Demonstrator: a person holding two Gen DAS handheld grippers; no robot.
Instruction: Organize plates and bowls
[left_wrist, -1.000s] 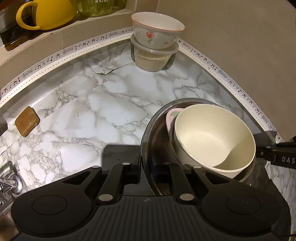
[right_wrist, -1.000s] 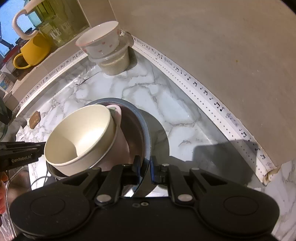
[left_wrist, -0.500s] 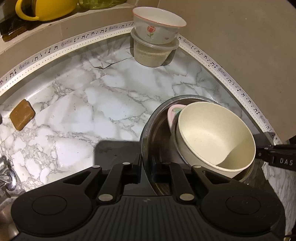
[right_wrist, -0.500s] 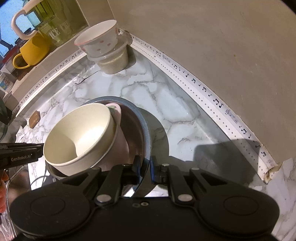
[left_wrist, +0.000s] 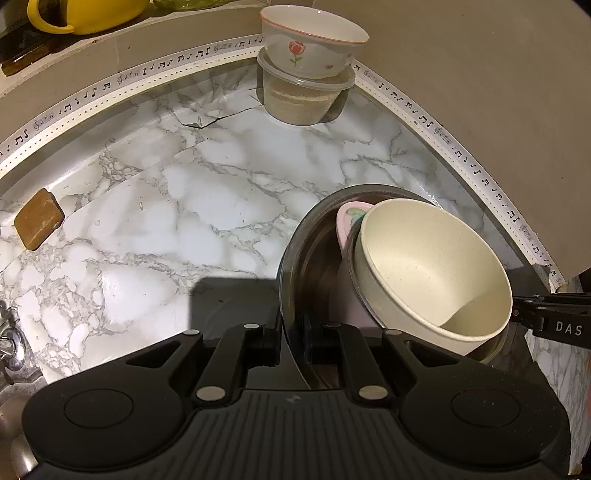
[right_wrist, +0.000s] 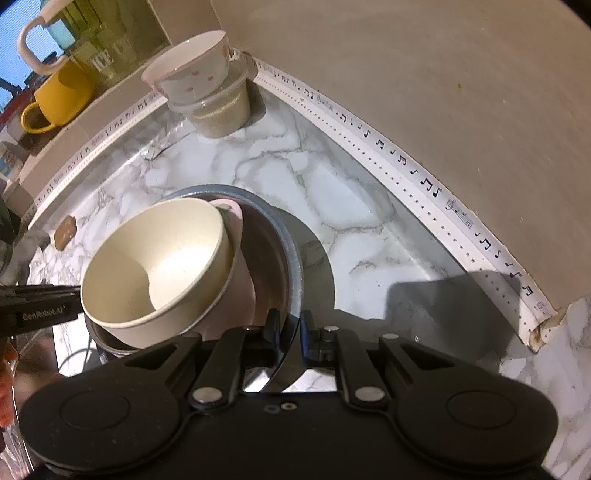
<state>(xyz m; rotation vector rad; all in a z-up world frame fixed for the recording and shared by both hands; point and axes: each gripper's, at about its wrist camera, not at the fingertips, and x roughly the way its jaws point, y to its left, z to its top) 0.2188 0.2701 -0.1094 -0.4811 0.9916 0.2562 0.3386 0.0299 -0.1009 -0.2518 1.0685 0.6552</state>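
Marble counter (left_wrist: 221, 206) bare ahead; stacked tubs (left_wrist: 306, 74) block corner.

Warm, dim light; glare gleams on the marble counter (left_wrist: 207, 206), hard shadows near, fisheye bending the edges.

Home kitchen: marble counter (left_wrist: 221, 206), stacked bowls (left_wrist: 432, 266), yellow mug (right_wrist: 62, 96), tap (left_wrist: 11, 347).

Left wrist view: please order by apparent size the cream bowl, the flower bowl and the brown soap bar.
1. cream bowl, though nearest the camera
2. flower bowl
3. brown soap bar
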